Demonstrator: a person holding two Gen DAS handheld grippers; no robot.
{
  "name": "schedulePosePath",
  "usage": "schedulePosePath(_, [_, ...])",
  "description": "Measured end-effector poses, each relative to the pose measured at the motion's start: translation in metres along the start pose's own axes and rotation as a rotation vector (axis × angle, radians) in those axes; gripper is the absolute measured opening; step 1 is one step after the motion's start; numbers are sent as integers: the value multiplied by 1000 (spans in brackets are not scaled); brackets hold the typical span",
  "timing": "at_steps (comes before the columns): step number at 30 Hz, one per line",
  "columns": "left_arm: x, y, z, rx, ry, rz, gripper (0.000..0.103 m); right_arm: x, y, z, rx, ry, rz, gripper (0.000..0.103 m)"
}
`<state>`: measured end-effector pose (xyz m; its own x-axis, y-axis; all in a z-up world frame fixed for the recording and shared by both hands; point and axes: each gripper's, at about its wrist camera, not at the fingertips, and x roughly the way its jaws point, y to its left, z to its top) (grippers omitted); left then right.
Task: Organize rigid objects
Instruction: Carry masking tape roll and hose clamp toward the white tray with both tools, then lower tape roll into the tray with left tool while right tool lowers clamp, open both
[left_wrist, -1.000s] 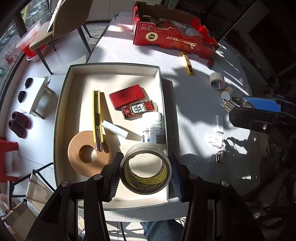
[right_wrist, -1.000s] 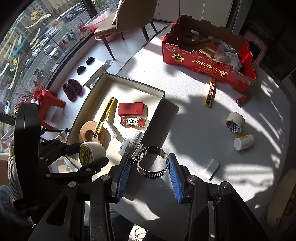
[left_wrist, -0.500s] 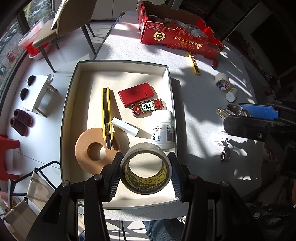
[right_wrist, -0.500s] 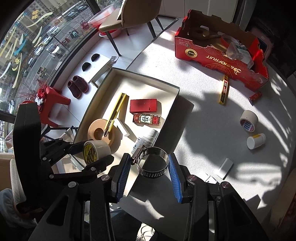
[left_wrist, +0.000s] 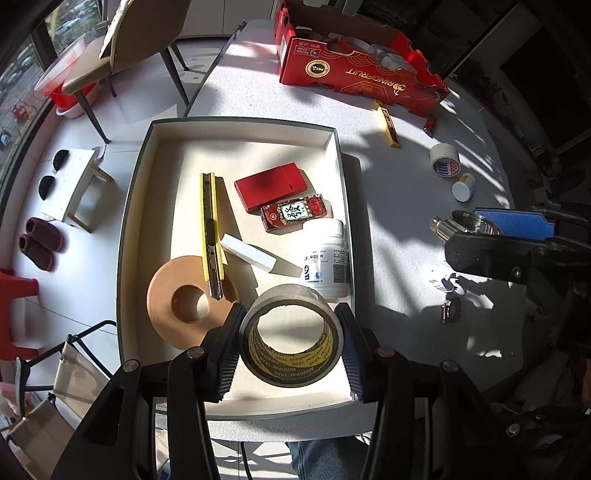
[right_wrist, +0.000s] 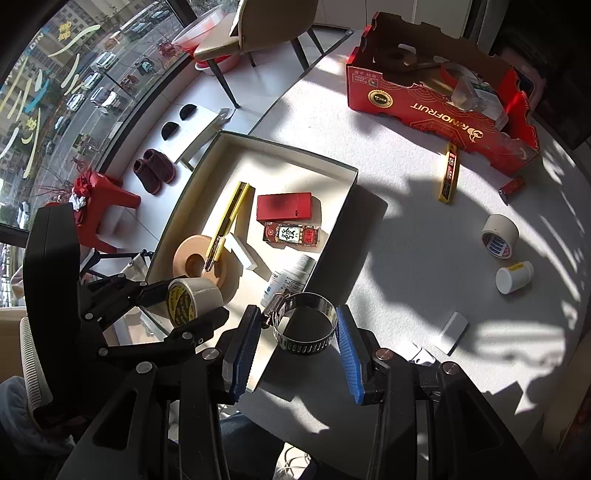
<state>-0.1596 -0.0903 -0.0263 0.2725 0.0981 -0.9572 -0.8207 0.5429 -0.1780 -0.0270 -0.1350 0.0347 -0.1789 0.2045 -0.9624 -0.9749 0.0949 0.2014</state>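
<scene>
The left gripper (left_wrist: 291, 345) is clamped on a tape roll (left_wrist: 291, 338) printed "MINGPAI TPAE", above the tray's (left_wrist: 236, 123) near edge. The right gripper (right_wrist: 299, 328) grips a metal hose clamp (right_wrist: 304, 326).

harsh sunlight, hard dappled shadows across table (left_wrist: 406, 206); fisheye-bent edges, sharp focus

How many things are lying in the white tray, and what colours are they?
Red: 2, flat box and patterned box
White: 2, bottle and block
Yellow: 1, cutter
Tan: 1, ring
Total: 6
</scene>
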Motion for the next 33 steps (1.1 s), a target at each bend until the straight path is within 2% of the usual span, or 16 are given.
schedulePosePath(33, [6,-1,1,-2,4,2,52,4,-2,1,6,9,4,43])
